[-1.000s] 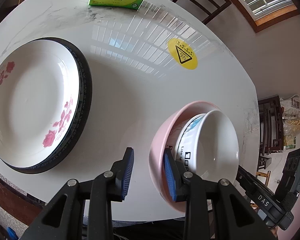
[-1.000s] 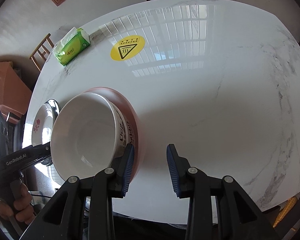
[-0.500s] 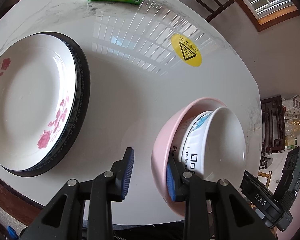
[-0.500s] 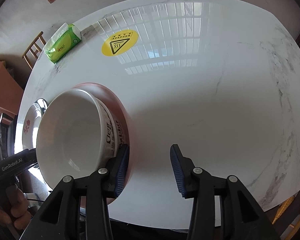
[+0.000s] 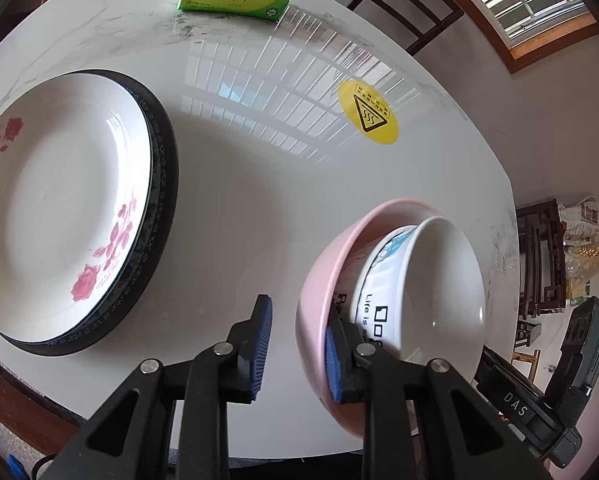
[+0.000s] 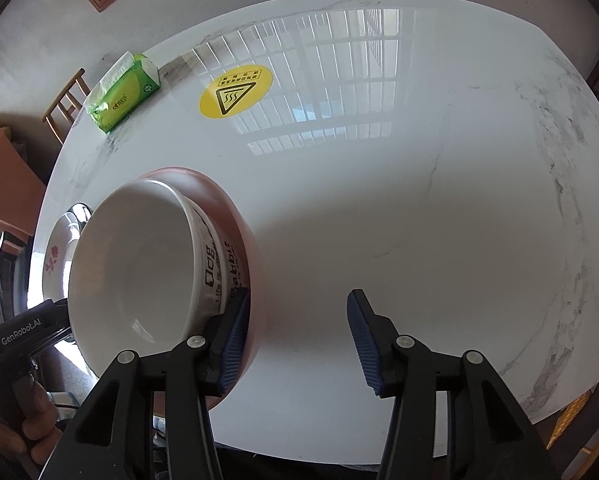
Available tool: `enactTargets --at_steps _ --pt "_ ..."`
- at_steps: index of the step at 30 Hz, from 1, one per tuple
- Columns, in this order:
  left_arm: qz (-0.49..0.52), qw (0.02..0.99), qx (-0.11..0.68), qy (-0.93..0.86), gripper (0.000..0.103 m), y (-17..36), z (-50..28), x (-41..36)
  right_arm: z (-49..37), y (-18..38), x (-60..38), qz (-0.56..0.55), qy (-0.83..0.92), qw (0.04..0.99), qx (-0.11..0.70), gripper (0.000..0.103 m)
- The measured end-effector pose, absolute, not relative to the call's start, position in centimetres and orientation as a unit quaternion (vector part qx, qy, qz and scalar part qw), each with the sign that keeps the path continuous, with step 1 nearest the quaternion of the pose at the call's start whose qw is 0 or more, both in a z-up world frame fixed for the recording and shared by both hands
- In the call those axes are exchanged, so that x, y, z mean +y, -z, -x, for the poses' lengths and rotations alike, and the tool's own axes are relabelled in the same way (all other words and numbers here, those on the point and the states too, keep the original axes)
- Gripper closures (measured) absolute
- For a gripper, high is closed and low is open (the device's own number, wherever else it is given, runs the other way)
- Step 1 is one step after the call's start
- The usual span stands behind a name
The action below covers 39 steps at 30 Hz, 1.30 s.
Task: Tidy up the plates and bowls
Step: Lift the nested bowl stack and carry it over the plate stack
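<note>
Marble table (image 6: 419, 208) (glossy), window (image 5: 539, 4) beyond

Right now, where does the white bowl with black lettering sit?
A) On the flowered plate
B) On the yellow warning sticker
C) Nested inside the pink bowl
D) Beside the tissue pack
C: the white bowl sits inside the pink bowl, whose rim wraps around it, apart from the flowered plate.
</note>
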<state>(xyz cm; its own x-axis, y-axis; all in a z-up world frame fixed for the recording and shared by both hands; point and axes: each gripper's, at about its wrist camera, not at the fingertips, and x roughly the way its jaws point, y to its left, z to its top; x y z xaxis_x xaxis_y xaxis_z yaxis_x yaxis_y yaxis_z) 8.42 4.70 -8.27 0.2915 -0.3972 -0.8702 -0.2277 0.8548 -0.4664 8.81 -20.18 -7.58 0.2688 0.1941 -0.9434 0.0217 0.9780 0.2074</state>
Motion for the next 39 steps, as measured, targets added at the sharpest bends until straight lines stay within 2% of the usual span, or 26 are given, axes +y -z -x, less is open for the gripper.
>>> enactTargets --at_steps 2,7,11,18,39 --pt "0.259 0.763 0.588 0.061 0.089 8.1 -8.4 4.4 -8.8 7.5 -20.1 -0.091 -0.054 0.792 0.602 0.062" --pt "0.255 0.767 0.585 0.063 0.094 8.0 -8.6 4.1 -8.6 7.3 -19.6 -0.089 -0.058 0.795 0.597 0.072" --pt "0.247 0.771 0.583 0.062 0.094 8.0 -8.8 4.0 -8.6 7.3 -19.4 -0.092 -0.060 0.795 0.596 0.076" --pt "0.244 0.775 0.579 0.061 0.095 8.0 -8.7 3.8 -8.5 7.1 -18.7 -0.097 -0.073 0.796 0.593 0.092" --pt "0.228 0.785 0.574 0.051 0.096 7.3 -8.6 3.7 -8.8 6.7 -17.8 -0.085 -0.062 0.800 0.591 0.092"
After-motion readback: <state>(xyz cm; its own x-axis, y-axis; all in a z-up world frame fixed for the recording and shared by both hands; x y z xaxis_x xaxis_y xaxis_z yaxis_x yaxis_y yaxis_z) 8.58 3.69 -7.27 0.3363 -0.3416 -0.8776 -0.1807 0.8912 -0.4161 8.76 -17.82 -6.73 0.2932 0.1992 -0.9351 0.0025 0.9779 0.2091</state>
